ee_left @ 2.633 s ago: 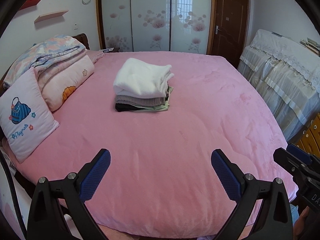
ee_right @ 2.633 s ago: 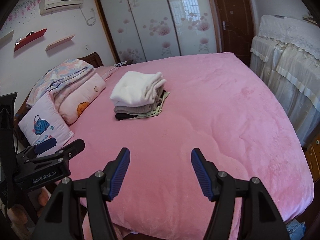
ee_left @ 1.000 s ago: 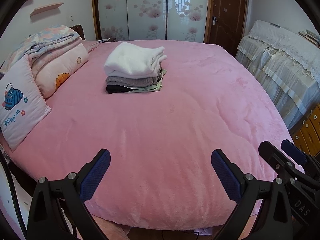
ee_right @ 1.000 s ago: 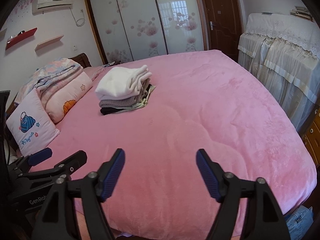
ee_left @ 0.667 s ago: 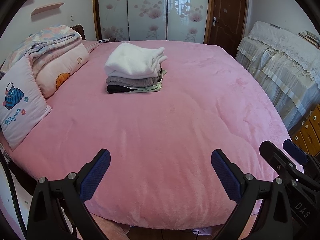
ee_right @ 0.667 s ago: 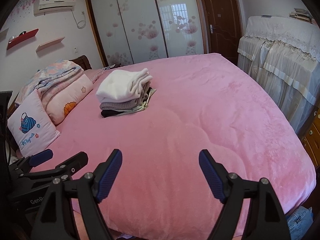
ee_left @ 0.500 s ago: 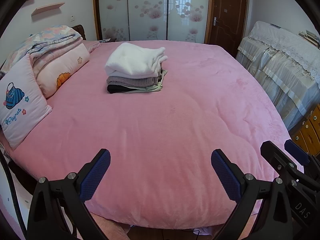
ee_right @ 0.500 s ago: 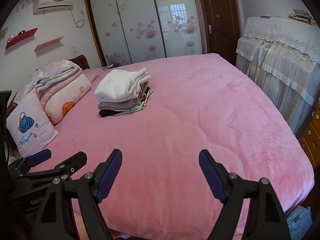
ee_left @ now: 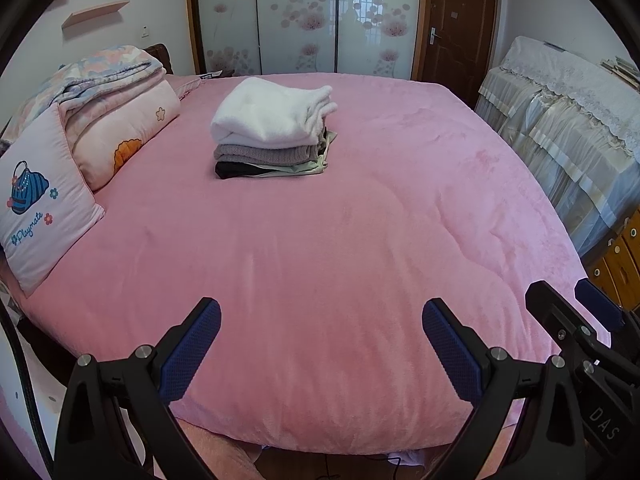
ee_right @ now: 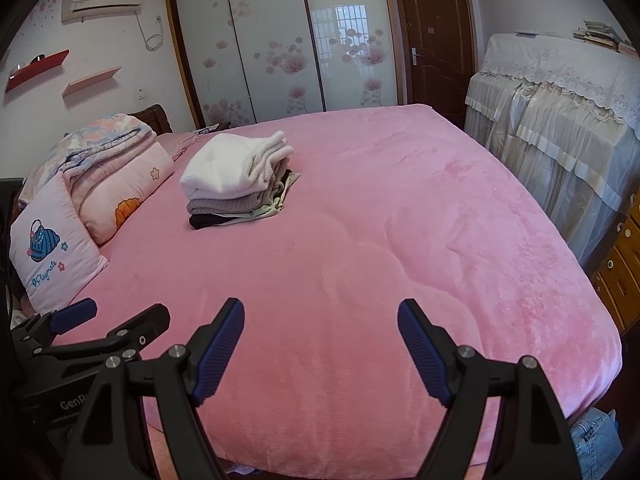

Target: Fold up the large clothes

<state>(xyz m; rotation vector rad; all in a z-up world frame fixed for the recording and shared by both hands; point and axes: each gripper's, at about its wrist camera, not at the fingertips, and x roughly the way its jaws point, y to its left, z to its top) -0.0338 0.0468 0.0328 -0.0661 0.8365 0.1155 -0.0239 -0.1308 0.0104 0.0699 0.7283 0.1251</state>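
Both tongs, left [ee_left: 321, 330] and right [ee_right: 321, 328], wide apart above the bed [ee_left: 360, 240].

A plain pink bedspread [ee_left: 320, 260] carries a white [ee_left: 272, 114], grey, black and cream stack of clothes.

Bed cover [ee_left: 320, 240]: pink plush cloth, matt. Top garment [ee_left: 272, 114]: white fleece, fluffy. Wardrobe doors [ee_right: 280, 40]: glossy. Door [ee_right: 436, 36]: dark wood.

A stack of folded clothes [ee_left: 272, 132] sits on the bed [ee_left: 340, 248], toward its far left. Left of the stack lie a folded quilt [ee_left: 108, 92] and, nearer, a pillow [ee_left: 40, 208]. Behind the bed stands a wardrobe [ee_left: 300, 20]; a covered cabinet [ee_left: 560, 128] stands to the right.
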